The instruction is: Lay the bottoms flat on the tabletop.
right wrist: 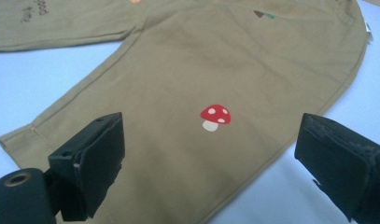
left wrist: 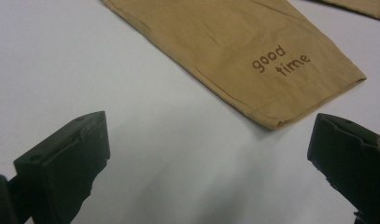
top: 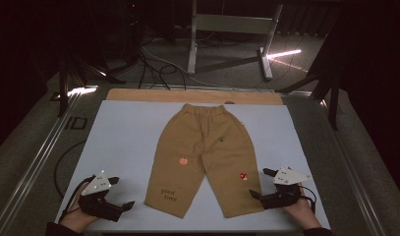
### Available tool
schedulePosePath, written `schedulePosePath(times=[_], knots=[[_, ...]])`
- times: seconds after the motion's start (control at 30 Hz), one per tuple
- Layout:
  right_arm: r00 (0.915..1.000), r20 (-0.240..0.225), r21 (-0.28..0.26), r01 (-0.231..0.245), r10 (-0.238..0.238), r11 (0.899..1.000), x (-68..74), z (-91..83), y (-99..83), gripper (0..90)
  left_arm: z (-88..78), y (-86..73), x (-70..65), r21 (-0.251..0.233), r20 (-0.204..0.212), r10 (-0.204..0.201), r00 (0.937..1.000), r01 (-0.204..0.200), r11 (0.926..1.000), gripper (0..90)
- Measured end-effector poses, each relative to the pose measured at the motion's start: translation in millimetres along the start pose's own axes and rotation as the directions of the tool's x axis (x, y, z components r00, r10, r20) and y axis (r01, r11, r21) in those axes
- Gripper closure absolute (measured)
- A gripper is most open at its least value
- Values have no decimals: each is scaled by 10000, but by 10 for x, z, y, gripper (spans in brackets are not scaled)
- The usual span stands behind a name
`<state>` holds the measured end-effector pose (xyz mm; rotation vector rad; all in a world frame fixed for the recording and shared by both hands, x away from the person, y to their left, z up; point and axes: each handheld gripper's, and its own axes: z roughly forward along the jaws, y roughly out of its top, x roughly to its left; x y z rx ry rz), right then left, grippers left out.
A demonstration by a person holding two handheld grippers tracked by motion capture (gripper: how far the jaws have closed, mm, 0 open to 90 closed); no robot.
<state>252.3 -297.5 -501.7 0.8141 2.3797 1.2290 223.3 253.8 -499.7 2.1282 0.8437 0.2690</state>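
Claws (top: 120, 191) (top: 259, 184) flanking tan trousers (top: 202, 157)

- Left gripper (top: 122, 192): black body, two blocky black jaws, and on top a grey three-cornered plate dotted with small red and green marks
- Right gripper (top: 260, 183): the same black build with its own grey three-cornered plate, marks on it too small to tell apart
- A black cable loops away from each gripper
- Seen close in the gripper views, the jaws are matt black with worn, chipped edges; a brass-ringed hole sits at the base of one right jaw
- Dark sleeves at both wrists
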Motion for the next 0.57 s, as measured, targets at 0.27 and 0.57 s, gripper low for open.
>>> schedulePosePath(times=[0.27,0.57], knots=[[10000,41,-48,-73,73,10000,-6,5,-7,85,4,21,-4,-71,-84,-9,10000,9,10000,3],[9998,134,-7,-112,112,9999,-2,6,-8,85,-6,27,-1,-158,-115,-53,9999,51,9999,3]])
